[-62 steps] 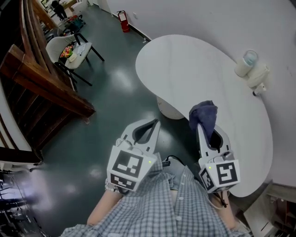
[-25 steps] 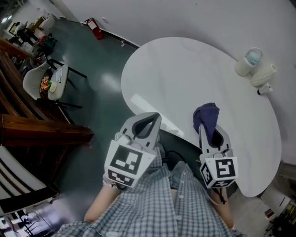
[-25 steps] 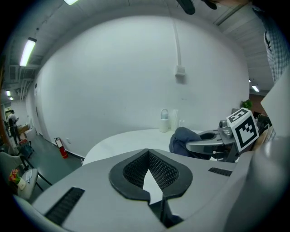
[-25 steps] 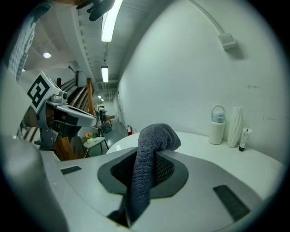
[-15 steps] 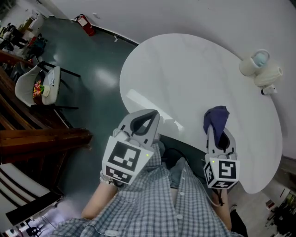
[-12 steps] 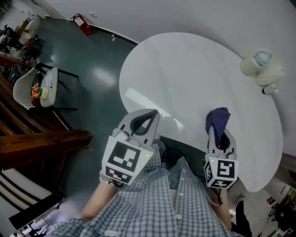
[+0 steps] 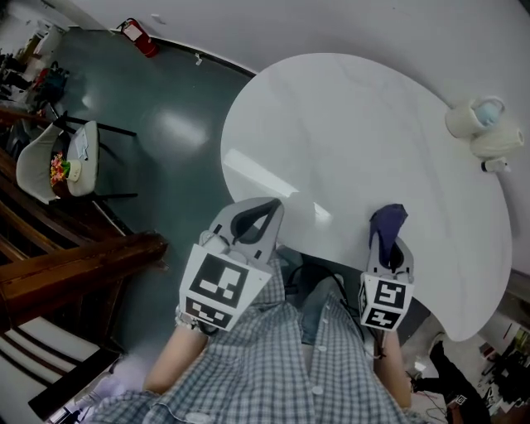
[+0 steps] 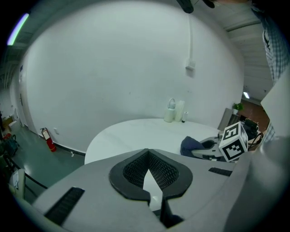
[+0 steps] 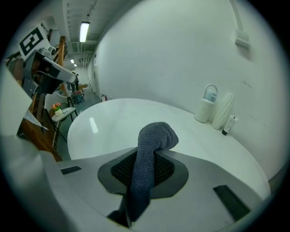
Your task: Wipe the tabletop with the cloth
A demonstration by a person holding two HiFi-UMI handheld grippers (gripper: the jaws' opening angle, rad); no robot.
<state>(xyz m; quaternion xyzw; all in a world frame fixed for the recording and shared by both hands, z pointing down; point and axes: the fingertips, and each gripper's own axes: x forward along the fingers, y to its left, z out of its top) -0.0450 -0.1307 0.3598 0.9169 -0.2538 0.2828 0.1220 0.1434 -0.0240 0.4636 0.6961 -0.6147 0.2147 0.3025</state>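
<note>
White, glossy tabletop [image 7: 348, 124], rounded, with a bright streak of glare near its front edge; at the far side, close to the white wall [image 7: 331, 25], a jug [image 7: 487, 116], a pale roll and a small bottle huddled together; below, dark green floor [image 7: 166, 141], a white chair [image 7: 70, 161], wooden rails [image 7: 74, 265], a red fire extinguisher [image 7: 131, 26] by the wall. Right tool [image 7: 389, 240] pinched tight on a dark blue cloth [image 7: 386, 222], bunched over the tabletop's near edge; left tool [image 7: 269, 207] closed on nothing, just off that edge.

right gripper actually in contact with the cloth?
Touching. The right gripper view shows the cloth pinched between the right gripper's shut jaws, its end bulging out ahead.
</note>
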